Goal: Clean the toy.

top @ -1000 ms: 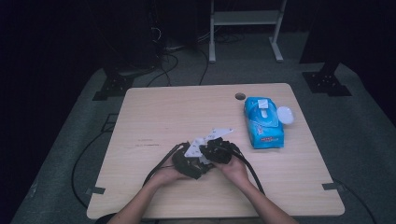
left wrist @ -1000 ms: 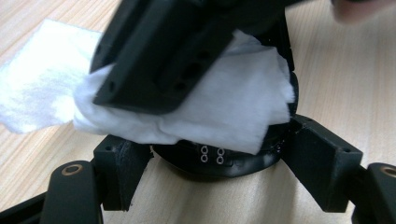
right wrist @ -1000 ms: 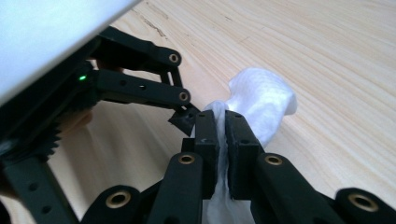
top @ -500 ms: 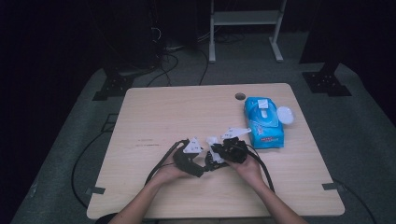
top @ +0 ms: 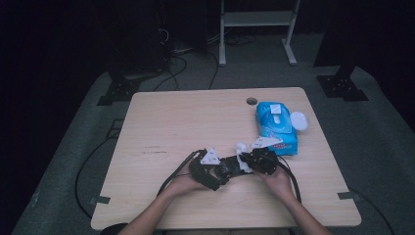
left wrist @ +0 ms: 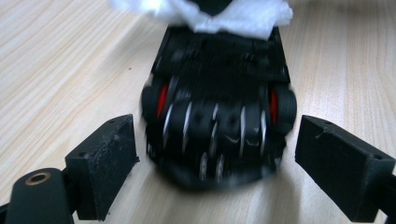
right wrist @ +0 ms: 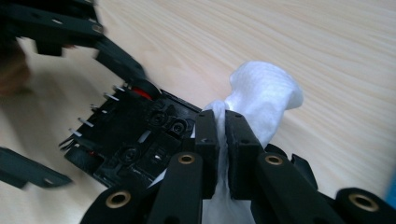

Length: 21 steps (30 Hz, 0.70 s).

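Between open left tongs [left wrist: 217,163], black toy car [left wrist: 217,121] (nose toward camera), lengthwise

No text, brand, number or sign can be read in any of the views. The blue wipes pack [top: 276,127] on the bench [top: 186,117] carries a white label and some print along its near edge, but all of it is too small and soft to make out. A few dark marks sit on the bench top left of the middle; they are too faint to read as letters.
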{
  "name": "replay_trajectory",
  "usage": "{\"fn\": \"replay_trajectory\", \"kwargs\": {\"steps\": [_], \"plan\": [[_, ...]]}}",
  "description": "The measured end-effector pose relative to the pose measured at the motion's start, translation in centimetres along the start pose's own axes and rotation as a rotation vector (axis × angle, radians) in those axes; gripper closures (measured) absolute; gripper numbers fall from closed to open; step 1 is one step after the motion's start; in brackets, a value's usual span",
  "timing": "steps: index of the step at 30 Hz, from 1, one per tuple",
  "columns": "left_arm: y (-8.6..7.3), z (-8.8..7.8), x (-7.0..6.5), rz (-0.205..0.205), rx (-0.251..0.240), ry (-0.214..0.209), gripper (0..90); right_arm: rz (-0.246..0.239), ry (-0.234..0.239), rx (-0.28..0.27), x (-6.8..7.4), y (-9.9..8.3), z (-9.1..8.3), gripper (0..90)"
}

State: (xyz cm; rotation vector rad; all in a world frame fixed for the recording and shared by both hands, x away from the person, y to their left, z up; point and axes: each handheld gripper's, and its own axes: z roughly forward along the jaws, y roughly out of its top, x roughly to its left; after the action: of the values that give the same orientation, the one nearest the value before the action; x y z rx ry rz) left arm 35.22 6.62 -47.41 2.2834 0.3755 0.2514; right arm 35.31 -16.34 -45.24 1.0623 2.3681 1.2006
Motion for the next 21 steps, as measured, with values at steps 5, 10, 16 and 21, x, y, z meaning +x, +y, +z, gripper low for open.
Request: {"fn": "replay_trajectory", "kwargs": {"steps": [5,10,16,21], "plan": [[-0.2,0.2,-0.1,0.015,0.034,-0.009,20.0,-0.04,0.046,0.007,1.4,0.2,0.7,84.3],[-0.4,-0.3,-0.1,0.053,0.036,0.023,22.5,-0.053,0.069,0.002,2.3,0.8,1.0,84.3],[-0.6,-1.0,0.5,0.042,0.017,0.033,22.6,-0.047,0.124,-0.047,3.9,2.6,2.9,84.3],[-1.1,-1.9,1.4,-0.018,0.008,-0.005,22.5,-0.055,0.127,-0.025,3.6,2.4,3.7,84.2]]}}
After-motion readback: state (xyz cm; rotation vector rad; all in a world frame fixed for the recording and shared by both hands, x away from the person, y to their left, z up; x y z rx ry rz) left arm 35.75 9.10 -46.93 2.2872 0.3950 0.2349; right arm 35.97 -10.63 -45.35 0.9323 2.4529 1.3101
